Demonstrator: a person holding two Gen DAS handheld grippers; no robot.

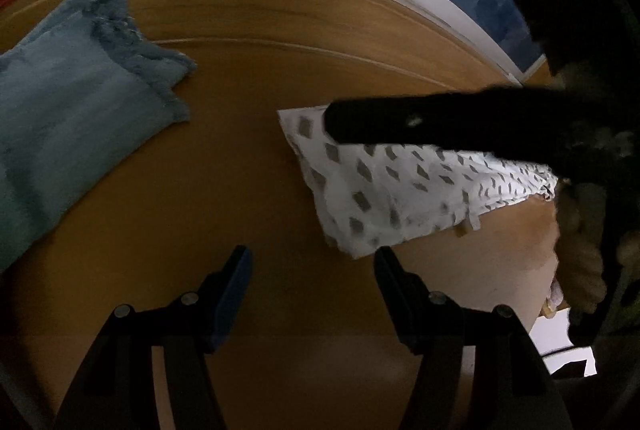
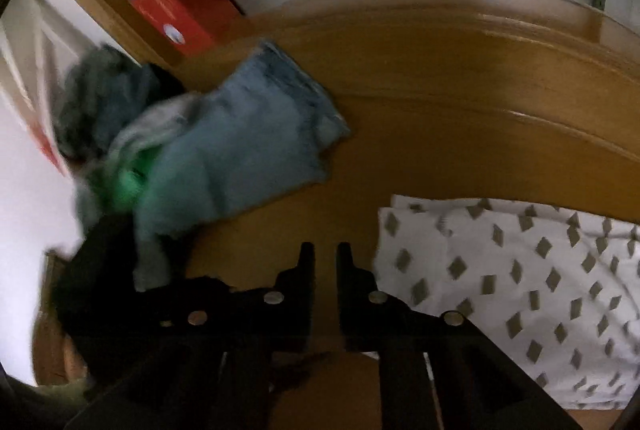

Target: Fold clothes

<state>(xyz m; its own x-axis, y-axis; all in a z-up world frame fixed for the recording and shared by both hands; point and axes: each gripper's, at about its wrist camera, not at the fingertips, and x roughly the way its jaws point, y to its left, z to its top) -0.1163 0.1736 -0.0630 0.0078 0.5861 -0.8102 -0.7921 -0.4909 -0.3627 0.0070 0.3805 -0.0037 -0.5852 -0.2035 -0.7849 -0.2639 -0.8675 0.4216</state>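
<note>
My left claw (image 1: 312, 262) is wide open over the bare table (image 1: 248, 166), holding nothing. The white cloth (image 1: 384, 190) with grey diamonds lies folded on the table to its right. My right claw (image 2: 322, 254) looks almost closed and empty, I think, just left of that cloth. The jeans (image 2: 244, 134) lie far left, beside 1 red box (image 2: 176, 6).

red box (image 2: 176, 6), white markings blurred, no legible text
</note>
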